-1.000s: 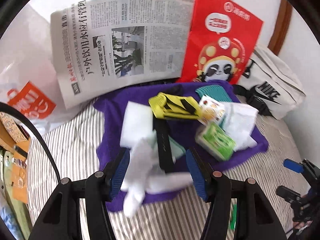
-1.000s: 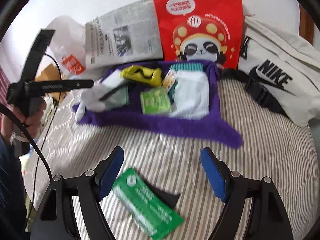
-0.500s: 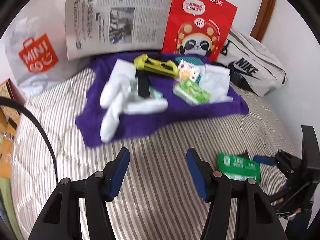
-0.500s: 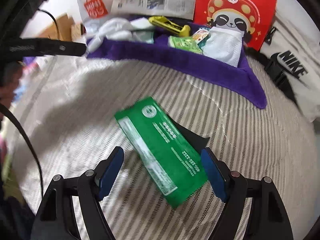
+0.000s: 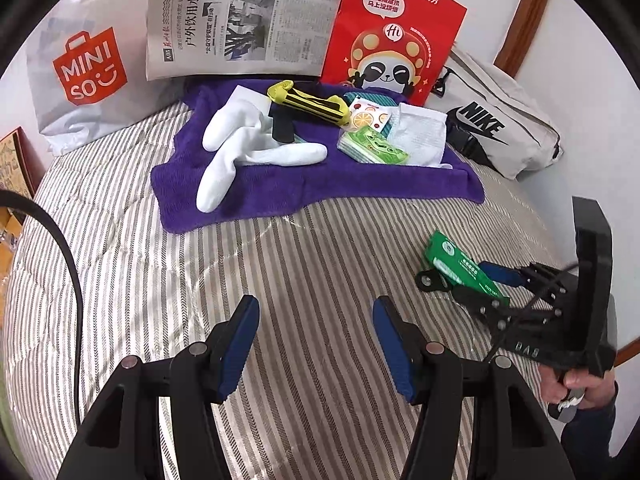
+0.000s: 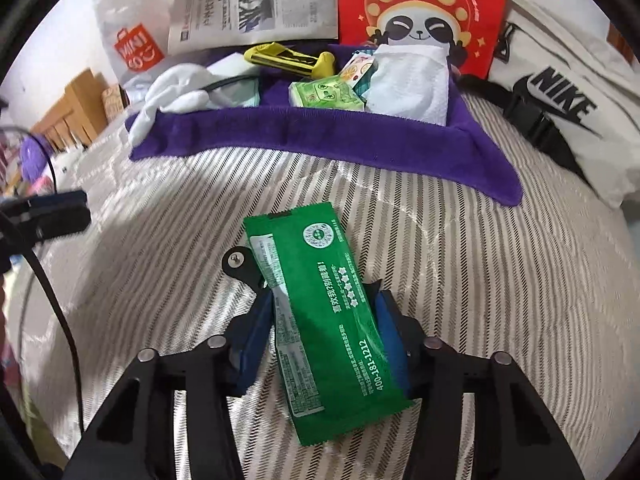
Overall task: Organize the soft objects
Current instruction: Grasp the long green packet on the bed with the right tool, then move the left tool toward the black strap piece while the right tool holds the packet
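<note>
Fingers of the right gripper (image 6: 320, 332), just closing, pinch the green packet (image 6: 324, 312) between them.

Striped bedcover (image 5: 304, 280): open ground between purple towel (image 5: 280, 192) and both grippers. Towel crowded: white socks (image 5: 240, 148), yellow strap (image 5: 308, 102), tissue packs (image 5: 372, 146), white cloth (image 5: 420, 134). Behind towel, newspaper (image 5: 240, 20), red bag (image 5: 392, 32), Miniso bag (image 5: 88, 76) wall off rear. Nike bag (image 5: 500, 128) blocks right edge. Green packet (image 6: 328, 304) fills right gripper (image 6: 320, 316).

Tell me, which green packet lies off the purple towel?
The long dark-green foil packet, clamped in the right gripper on the striped bedcover; the small light-green one sits on the towel.
</note>
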A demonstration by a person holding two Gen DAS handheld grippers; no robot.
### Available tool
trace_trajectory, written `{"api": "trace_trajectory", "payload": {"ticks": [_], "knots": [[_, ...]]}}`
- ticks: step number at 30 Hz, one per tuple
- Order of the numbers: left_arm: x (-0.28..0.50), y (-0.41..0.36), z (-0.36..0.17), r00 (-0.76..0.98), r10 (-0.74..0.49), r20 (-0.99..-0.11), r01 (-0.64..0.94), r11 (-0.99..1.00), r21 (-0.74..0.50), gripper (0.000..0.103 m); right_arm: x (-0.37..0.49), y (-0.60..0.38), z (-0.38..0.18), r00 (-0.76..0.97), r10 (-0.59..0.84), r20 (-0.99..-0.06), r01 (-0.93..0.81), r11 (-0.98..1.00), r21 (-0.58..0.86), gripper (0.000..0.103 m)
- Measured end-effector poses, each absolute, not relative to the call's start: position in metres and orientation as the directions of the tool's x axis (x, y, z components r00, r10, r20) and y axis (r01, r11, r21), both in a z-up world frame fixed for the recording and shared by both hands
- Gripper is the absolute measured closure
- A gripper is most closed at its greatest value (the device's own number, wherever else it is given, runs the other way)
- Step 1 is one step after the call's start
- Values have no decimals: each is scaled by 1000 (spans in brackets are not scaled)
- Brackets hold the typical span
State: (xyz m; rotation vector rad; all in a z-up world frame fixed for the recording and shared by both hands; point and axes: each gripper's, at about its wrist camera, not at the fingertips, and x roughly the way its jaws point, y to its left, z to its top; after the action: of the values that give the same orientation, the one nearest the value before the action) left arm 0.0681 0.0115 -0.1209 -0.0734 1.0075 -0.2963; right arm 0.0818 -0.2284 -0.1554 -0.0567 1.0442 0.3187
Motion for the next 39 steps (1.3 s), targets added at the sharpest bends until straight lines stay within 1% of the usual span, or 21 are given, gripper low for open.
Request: {"api": "trace_trajectory", "payload": {"ticks": [2,4,7,10,12,16,17,19,21,23,25,27,34,37,39], "knots": [[65,12,-121,500,-281,-819,213,957,-198,46,81,-231,-153,459,255,-851,-280,951,134,59],[62,13,-121,498,-293,-817,214,954,-211,46,77,-234,-150,462,270,-845,-275,949,153,61],[57,12,-124,490,-296,-820,219,952,-213,46,73,-238,-146,476,268,-838,-264,952,154,62],[52,10,-128,483,-302,-822,225,950,-216,46,74,-240,-150,465,247,-850,-263,955,134,62],[50,9,-130,478,-313,-821,228,947,-228,46,75,-241,-153,459,235,-857,-261,957,123,62],[46,4,-135,464,-314,-828,233,945,-227,46,81,-239,-158,450,223,-865,-265,958,109,55],[45,3,-135,462,-315,-829,237,945,-227,46,82,-237,-158,450,215,-866,-273,957,96,53],[43,2,-136,459,-317,-830,239,944,-228,46,82,-232,-160,457,195,-868,-286,956,64,50],[40,0,-136,457,-317,-831,240,944,-228,46,83,-227,-160,467,175,-867,-283,958,41,52],[39,0,-136,457,-317,-831,239,944,-229,46,84,-229,-159,459,188,-869,-292,955,53,64],[39,-1,-136,458,-323,-828,239,942,-235,46,84,-234,-157,444,209,-871,-290,954,81,71],[39,-3,-136,456,-324,-829,238,942,-237,46,83,-243,-156,435,241,-868,-281,952,124,72],[42,-10,-141,450,-349,-822,271,930,-247,46,77,-274,-144,483,164,-860,-215,975,65,72],[49,-21,-145,436,-378,-817,315,914,-255,46,79,-289,-144,491,130,-861,-176,983,48,72],[53,-33,-147,431,-387,-815,360,902,-238,46,81,-299,-147,491,114,-864,-147,988,47,72]]}}
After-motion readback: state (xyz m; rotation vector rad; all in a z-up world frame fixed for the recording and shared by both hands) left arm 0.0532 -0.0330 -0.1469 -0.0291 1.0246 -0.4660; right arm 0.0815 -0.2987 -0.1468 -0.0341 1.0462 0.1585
